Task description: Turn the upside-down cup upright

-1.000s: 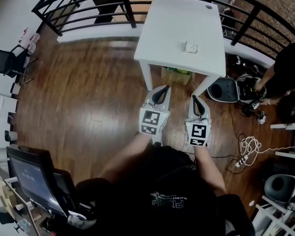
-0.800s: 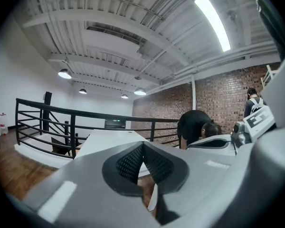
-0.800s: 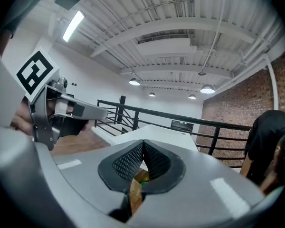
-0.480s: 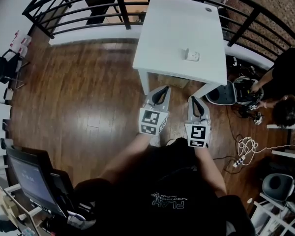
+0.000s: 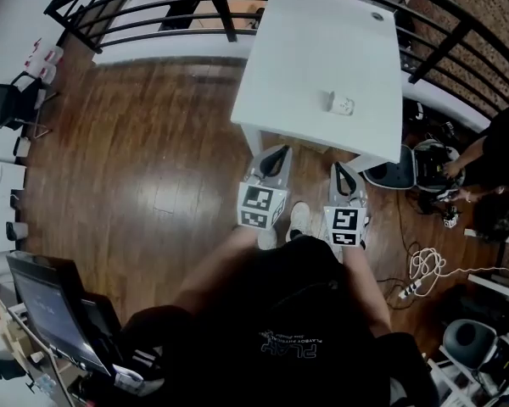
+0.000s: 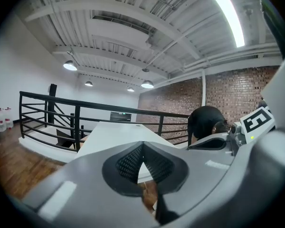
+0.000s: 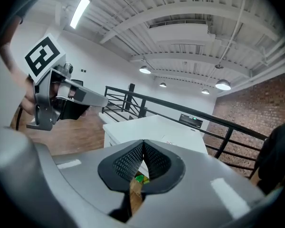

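Observation:
A small white cup (image 5: 343, 104) sits on the white table (image 5: 314, 49), toward its near right side; its orientation is too small to tell. Both grippers hang side by side over the wooden floor just short of the table's near edge, well apart from the cup. My left gripper (image 5: 274, 159) is shut with nothing between its pads (image 6: 133, 161). My right gripper (image 5: 340, 175) is shut and empty too, pads (image 7: 132, 161) pressed together. The right gripper view shows the table (image 7: 156, 127) ahead and the left gripper (image 7: 61, 99) to the side.
A black railing (image 5: 161, 11) curves behind and beside the table. A grey office chair (image 5: 394, 166) stands by the table's right leg, and a person in black (image 5: 500, 142) crouches further right. Cables (image 5: 424, 265) lie on the floor. A monitor (image 5: 47, 312) sits lower left.
The table and cup have slid lower and closer in the head view as the person stepped forward. A white shoe now shows between the grippers. Both grippers stayed shut.

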